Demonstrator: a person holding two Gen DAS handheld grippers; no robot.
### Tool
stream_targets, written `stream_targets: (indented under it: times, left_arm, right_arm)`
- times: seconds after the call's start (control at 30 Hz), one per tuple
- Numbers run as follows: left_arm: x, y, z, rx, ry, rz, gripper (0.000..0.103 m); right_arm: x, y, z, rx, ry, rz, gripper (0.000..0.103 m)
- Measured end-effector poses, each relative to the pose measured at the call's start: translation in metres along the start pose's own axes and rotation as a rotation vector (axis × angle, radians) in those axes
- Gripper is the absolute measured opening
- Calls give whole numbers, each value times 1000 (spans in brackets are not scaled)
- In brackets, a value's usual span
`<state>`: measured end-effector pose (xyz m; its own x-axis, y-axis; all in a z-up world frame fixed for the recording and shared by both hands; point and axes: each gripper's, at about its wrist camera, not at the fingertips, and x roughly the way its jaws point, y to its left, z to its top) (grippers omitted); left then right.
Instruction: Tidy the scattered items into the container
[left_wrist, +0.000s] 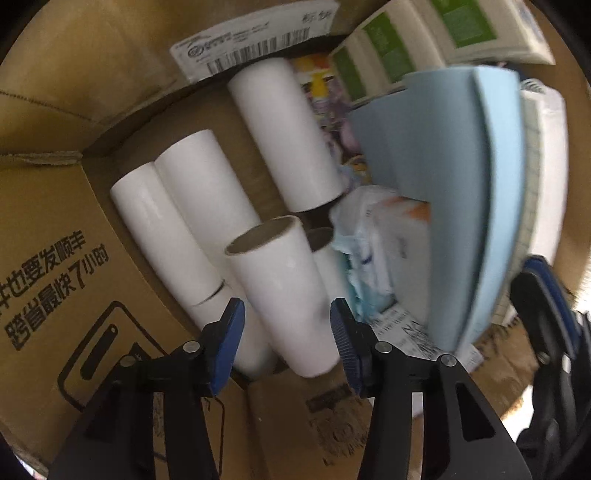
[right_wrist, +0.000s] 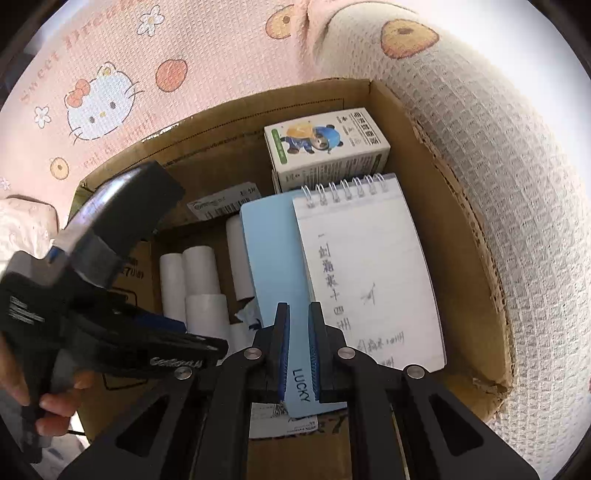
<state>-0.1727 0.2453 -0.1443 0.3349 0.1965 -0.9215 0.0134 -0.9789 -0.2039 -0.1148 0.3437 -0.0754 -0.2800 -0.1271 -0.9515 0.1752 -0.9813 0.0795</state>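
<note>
One blue notebook (right_wrist: 273, 258), its spiral pad (right_wrist: 365, 269) open, hangs over the cardboard box (right_wrist: 461, 236), pinched at its cover edge by the right gripper (right_wrist: 298, 343) fingers. Several white paper rolls (left_wrist: 280, 140) lie inside, beneath the left gripper (left_wrist: 287, 325), fingers spread and empty.

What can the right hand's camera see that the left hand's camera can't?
Only the right wrist view shows the Hello Kitty blanket, the panda box, the spiral notepad's handwritten page and "LUCKY" on the blue notebook that the right gripper holds. Only the left wrist view shows the open left gripper and green-labelled boxes. Both show the white tubes inside the cardboard box.
</note>
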Motion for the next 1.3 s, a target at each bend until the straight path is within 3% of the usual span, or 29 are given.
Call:
stream_targets:
  times: [0.13, 0.23, 0.4, 0.53, 0.67, 0.93, 1.23, 1.27, 1.3]
  left_arm:
    - [1, -1, 2, 9, -29, 4, 52]
    - [-11, -3, -2, 56, -112, 12, 48]
    - [-33, 16, 8, -18, -170, -117, 47]
    - [-52, 32, 24, -50, -279, -176, 46]
    - [-60, 41, 36, -76, -335, -239, 46]
    - [-70, 48, 47, -133, -413, -330, 46]
    - [-82, 60, 49, -120, -382, -362, 46]
    - [-85, 61, 48, -111, -384, -350, 45]
    - [-88, 62, 47, -98, -388, -342, 37]
  right_arm:
    - [4, -2, -2, 2, 14, 25, 7]
    - [8, -1, -4, -4, 29, 31, 7]
    - [9, 8, -8, -43, 28, 18, 7]
    - [9, 14, -11, -50, 29, 14, 7]
    - [7, 20, -14, -59, 28, 34, 7]
    - [-12, 30, -18, -83, 0, 41, 7]
    - [-18, 30, -20, -68, 11, 38, 7]
    - [-17, 33, -20, -64, 14, 48, 7]
    - [-22, 32, -17, -60, 19, 65, 7]
